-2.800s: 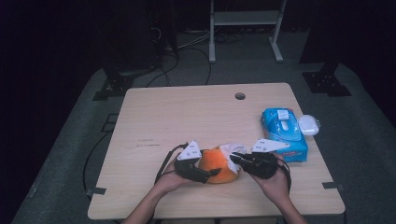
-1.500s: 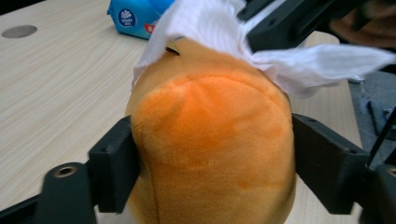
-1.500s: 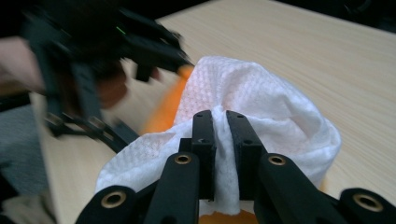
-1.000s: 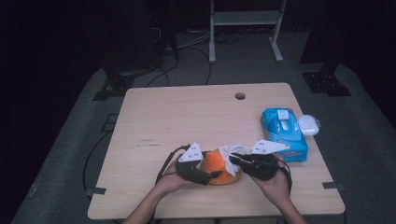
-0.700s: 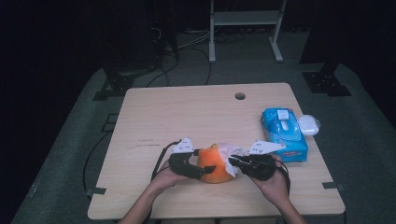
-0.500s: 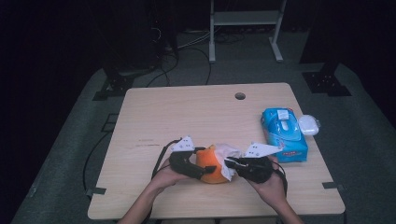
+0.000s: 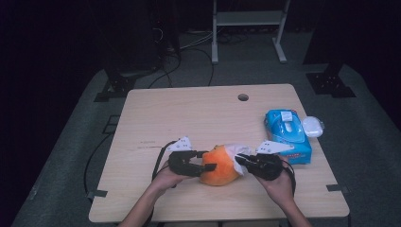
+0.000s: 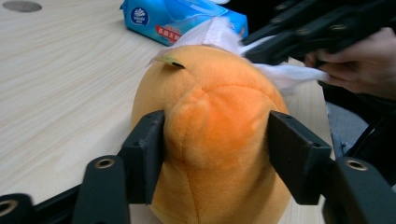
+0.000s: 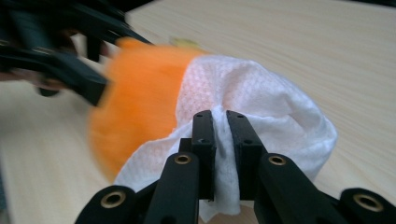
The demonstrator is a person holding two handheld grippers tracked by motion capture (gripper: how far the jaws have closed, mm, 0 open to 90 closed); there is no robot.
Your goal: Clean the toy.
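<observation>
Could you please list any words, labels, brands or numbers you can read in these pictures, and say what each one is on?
Blue soft pack of wet wipes: a round white-and-blue logo and a red label with white characters, both too blurred to read.
Same pack in the high view: a white label on top, too small to read.
Light wooden table: a faint line of dark marks near the left gripper, too small to read.
Nothing else bears text.
</observation>
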